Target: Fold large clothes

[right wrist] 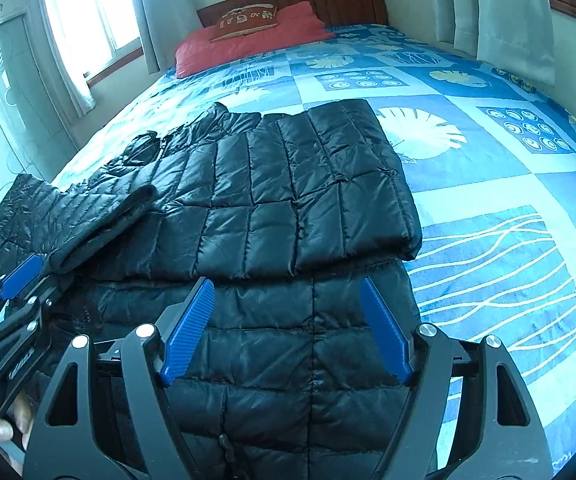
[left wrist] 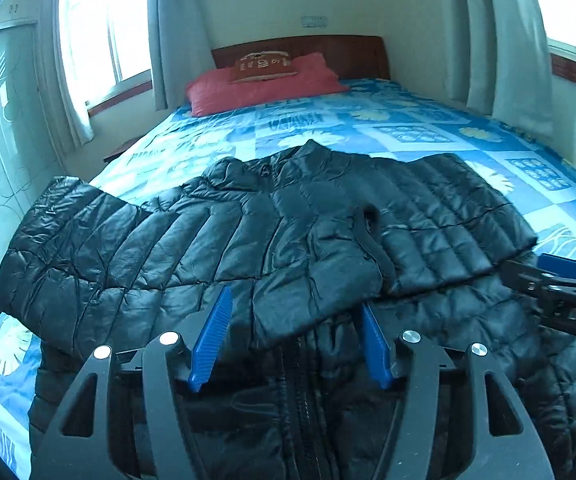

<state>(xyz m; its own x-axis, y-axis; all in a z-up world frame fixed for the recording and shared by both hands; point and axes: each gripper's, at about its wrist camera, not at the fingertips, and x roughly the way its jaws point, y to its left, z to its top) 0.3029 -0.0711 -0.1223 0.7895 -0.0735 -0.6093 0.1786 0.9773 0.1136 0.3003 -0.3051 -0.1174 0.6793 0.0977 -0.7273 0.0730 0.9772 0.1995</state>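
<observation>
A black quilted puffer jacket (left wrist: 272,232) lies front up on the bed, collar toward the headboard. Its right sleeve is folded across the chest, the cuff (left wrist: 371,236) near the middle. Its left sleeve (left wrist: 68,248) stretches out to the bed's left edge. My left gripper (left wrist: 293,304) is open and empty, hovering over the jacket's zipper (left wrist: 301,392). My right gripper (right wrist: 286,292) is open and empty above the jacket's right side (right wrist: 288,200), just below the folded sleeve. Each gripper shows at the edge of the other's view, the right one (left wrist: 559,292) and the left one (right wrist: 16,292).
The bed has a blue patterned sheet (right wrist: 487,184). A red pillow (left wrist: 264,84) with a small brown cushion (left wrist: 264,66) lies against the wooden headboard (left wrist: 343,54). Windows with curtains (left wrist: 168,32) flank the bed. A wardrobe (left wrist: 4,120) stands at the left.
</observation>
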